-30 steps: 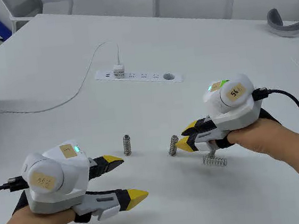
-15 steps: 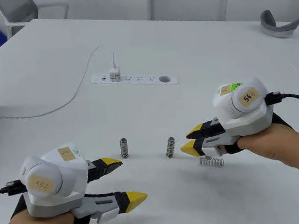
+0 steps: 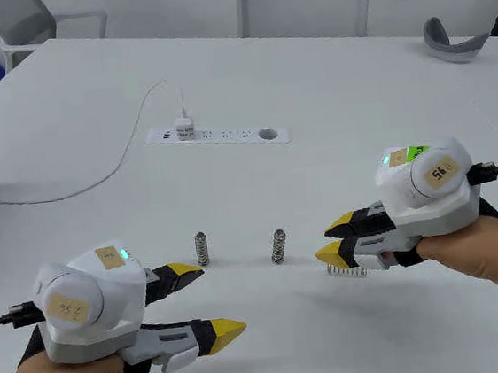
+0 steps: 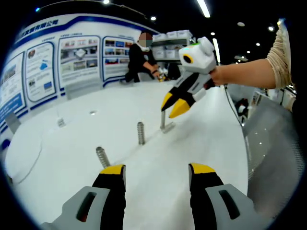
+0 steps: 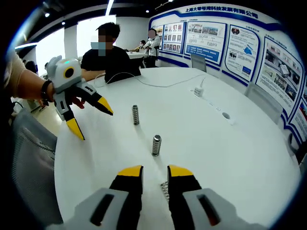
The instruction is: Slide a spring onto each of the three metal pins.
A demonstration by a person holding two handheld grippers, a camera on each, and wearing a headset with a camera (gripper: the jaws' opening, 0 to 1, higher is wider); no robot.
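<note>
Over the last second your right gripper has drawn back to the right, away from the middle spring, which stands seated on its pin. The left spring is seated likewise. Treat two pins as loaded and one as outstanding.

The loose spring lies flat on the table, just below the right gripper's tips and beside the bare third pin.

The right jaws are narrowly parted and hold nothing. The left gripper, near left, has its jaws spread wide and empty.

No tray or bin is in use. The pins are the only holders.
</note>
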